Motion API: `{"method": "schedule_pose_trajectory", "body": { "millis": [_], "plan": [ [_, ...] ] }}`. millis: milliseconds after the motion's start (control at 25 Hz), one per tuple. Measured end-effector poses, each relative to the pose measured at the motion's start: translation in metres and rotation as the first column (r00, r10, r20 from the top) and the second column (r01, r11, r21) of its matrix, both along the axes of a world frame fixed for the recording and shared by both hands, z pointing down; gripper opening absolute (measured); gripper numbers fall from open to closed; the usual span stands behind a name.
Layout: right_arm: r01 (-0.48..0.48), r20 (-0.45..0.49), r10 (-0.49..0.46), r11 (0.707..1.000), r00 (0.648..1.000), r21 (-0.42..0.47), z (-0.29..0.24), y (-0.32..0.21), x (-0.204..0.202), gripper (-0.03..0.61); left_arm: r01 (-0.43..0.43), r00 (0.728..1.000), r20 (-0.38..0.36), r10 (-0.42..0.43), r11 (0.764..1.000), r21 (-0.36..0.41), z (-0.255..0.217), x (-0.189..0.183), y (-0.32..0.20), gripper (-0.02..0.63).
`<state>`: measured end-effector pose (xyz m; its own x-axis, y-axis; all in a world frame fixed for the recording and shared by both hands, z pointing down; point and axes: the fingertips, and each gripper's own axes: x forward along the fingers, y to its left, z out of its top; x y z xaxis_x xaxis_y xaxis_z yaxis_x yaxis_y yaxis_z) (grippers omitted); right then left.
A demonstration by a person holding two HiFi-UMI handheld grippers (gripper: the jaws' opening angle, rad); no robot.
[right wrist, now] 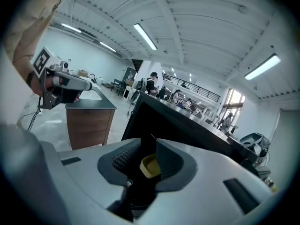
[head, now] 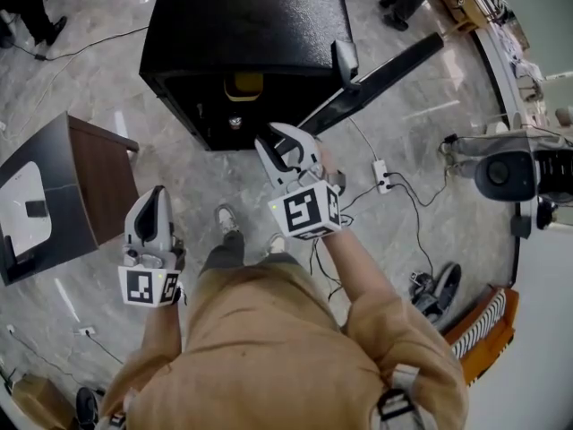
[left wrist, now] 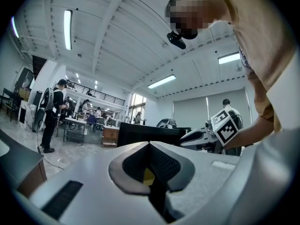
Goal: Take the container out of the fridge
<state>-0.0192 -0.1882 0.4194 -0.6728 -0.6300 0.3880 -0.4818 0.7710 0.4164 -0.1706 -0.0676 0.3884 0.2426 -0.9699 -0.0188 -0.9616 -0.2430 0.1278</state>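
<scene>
A wooden side cabinet (head: 106, 182) with a grey tabletop (head: 40, 200) stands on the floor at far left, well apart from the fridge.

Next to it the left gripper (head: 158, 195) hangs low beside the person's leg. Its fingers (left wrist: 168, 165) are closed together and hold nothing, which suggests it is waiting out of the way.

Ahead stands a low black fridge (head: 242, 16). The yellow container (head: 243, 85) sits inside, just within the dark opening, not yet taken out.

The right gripper (head: 286, 143) is raised in front of that opening. Its fingers (right wrist: 123, 159) stand apart and empty. In its own view the container lines up in the gap between them but lies farther back, untouched, so this looks like the line-up for a reach inside.

The fridge door (head: 376, 79) is swung wide to the right, leaving the way clear.

The floor (head: 197, 186) is pale polished marble, with a power strip (head: 382, 176) and loose cables (head: 421, 213) to the right. The room is a large bright hall with strip lights overhead and people at distant desks.
</scene>
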Motion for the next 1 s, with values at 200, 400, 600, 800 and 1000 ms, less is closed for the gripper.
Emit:
{"method": "schedule_pose_trajectory", "body": {
  "millis": [200,400,600,800,1000],
  "plan": [
    [0.014,-0.056,-0.014,1.000,0.998,0.004,0.019,-0.013,-0.008,0.092,-0.014,1.000,-0.003,0.013,1.000,-0.012,0.007,-0.003,-0.010,0.002],
    [0.010,-0.092,-0.010,1.000,0.996,0.001,0.039,-0.026,-0.015,0.091,-0.022,1.000,-0.001,0.022,1.000,-0.019,0.015,-0.008,-0.018,0.002],
    [0.008,-0.138,-0.010,1.000,0.990,-0.012,0.058,-0.040,-0.018,0.091,-0.028,1.000,-0.006,0.028,0.999,-0.038,0.021,-0.010,-0.026,0.002],
    [0.019,-0.183,-0.022,1.000,0.983,-0.019,0.081,-0.054,-0.022,0.094,-0.035,0.999,-0.011,0.034,0.998,-0.053,0.029,-0.012,-0.033,0.002],
    [0.040,-0.237,-0.041,0.999,0.971,-0.005,0.103,-0.067,-0.027,0.095,-0.047,0.999,-0.012,0.046,0.997,-0.064,0.035,-0.012,-0.035,0.002]
  ]
}}
